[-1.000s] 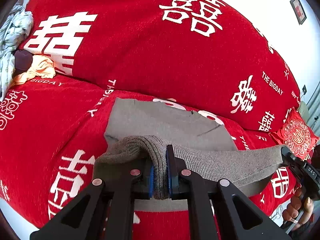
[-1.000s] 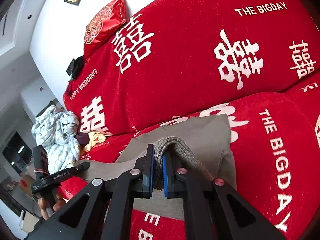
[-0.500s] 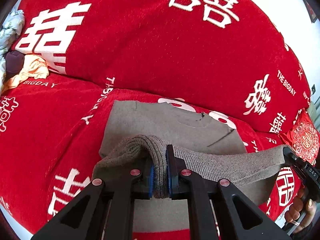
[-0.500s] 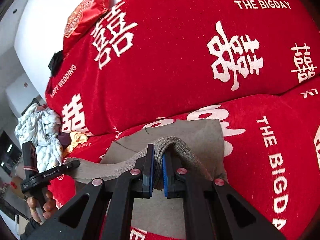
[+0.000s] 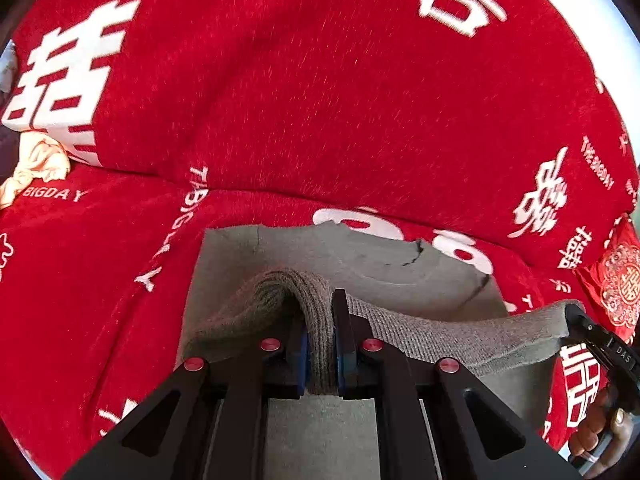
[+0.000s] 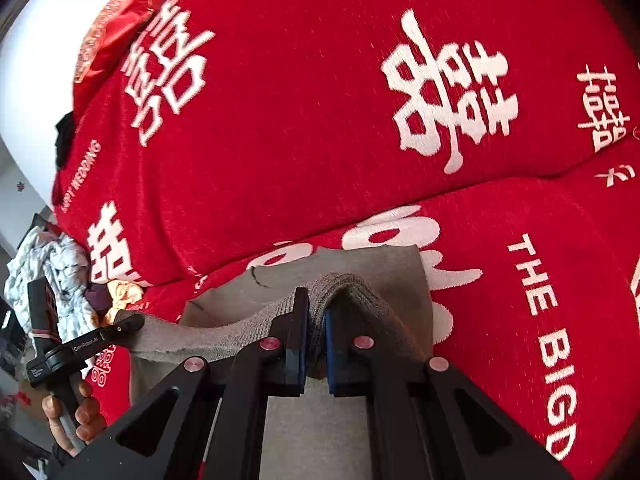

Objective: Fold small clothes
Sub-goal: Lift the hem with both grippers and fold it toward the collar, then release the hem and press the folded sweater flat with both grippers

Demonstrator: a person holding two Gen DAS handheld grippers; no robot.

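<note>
A grey knitted garment [image 5: 360,264] lies flat on the red sofa seat, its far edge close to the backrest. Its ribbed near hem [image 5: 440,336] is lifted and stretched between both grippers. My left gripper [image 5: 320,344] is shut on the hem's left corner, the fabric bunched between its blue pads. In the right wrist view the same garment [image 6: 384,272] lies under my right gripper [image 6: 314,344], which is shut on the hem's right corner. Each gripper shows in the other's view: the right one [image 5: 576,320] at far right, the left one [image 6: 128,326] at left, each in a hand.
The sofa [image 5: 320,100] wears a red cover with white characters. A peach cloth [image 5: 36,164] lies on the seat at the left, beside a pale crumpled pile [image 6: 52,272]. A red embroidered cushion [image 5: 616,280] rests at the right end.
Both grippers have carried the lifted hem forward over the garment toward the backrest, a little lower. The backrest fills more of each view, and less of the flat garment shows beyond the hem.
</note>
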